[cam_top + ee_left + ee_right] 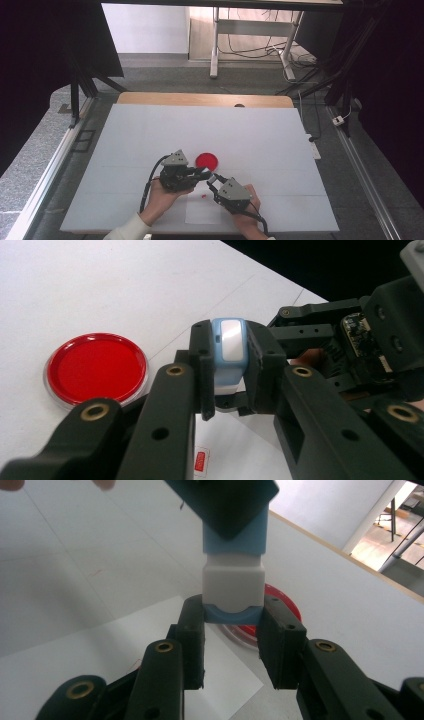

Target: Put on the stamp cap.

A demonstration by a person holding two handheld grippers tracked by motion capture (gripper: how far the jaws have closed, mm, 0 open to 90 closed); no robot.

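A small blue and white case [216,177] hangs just above the white table, held between the two grippers. My left gripper [206,174] comes in from the left and is shut on its light blue upper part [229,347]. From below right, my right gripper [213,182] has its jaws closed on the darker blue end [233,614] under the white middle section. A round red dish [207,160] lies flat on the table just beyond the two grippers. It sits left of the jaws in the left gripper view [95,367] and behind the case in the right gripper view [286,605].
A white paper sheet [202,212] lies on the table [150,135] near the front edge, with a tiny red mark [204,197] beside it. The table's wooden far edge [200,99] meets dark floor. Desk legs and cables stand farther back.
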